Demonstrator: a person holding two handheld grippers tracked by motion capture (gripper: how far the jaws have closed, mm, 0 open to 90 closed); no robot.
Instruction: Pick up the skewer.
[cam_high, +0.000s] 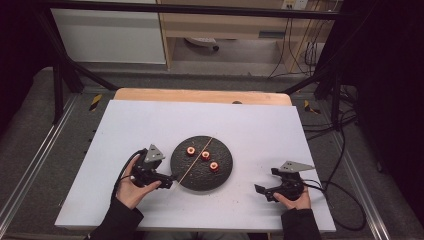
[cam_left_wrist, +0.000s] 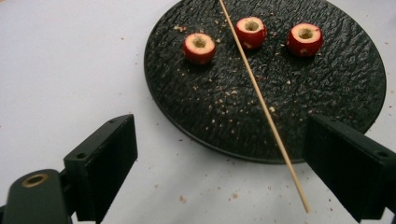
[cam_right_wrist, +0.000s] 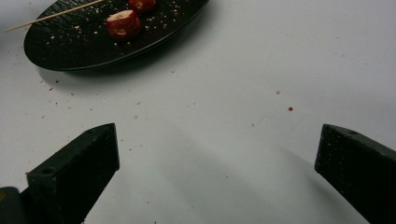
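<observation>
A round black plate lies mid-table and carries three small red cored fruits. A thin wooden skewer lies diagonally across it, its near end overhanging the rim. My left gripper sits at the plate's left edge, open. In the left gripper view the skewer tip rests on the table between the jaws, closer to the right one, untouched. The fruits sit at the far side of the plate. My right gripper stands open over bare table right of the plate.
Crumbs dot the plate and the white tabletop around it. A wooden strip borders the table's far edge. Cables trail off the right side, and a metal frame stands around the table.
</observation>
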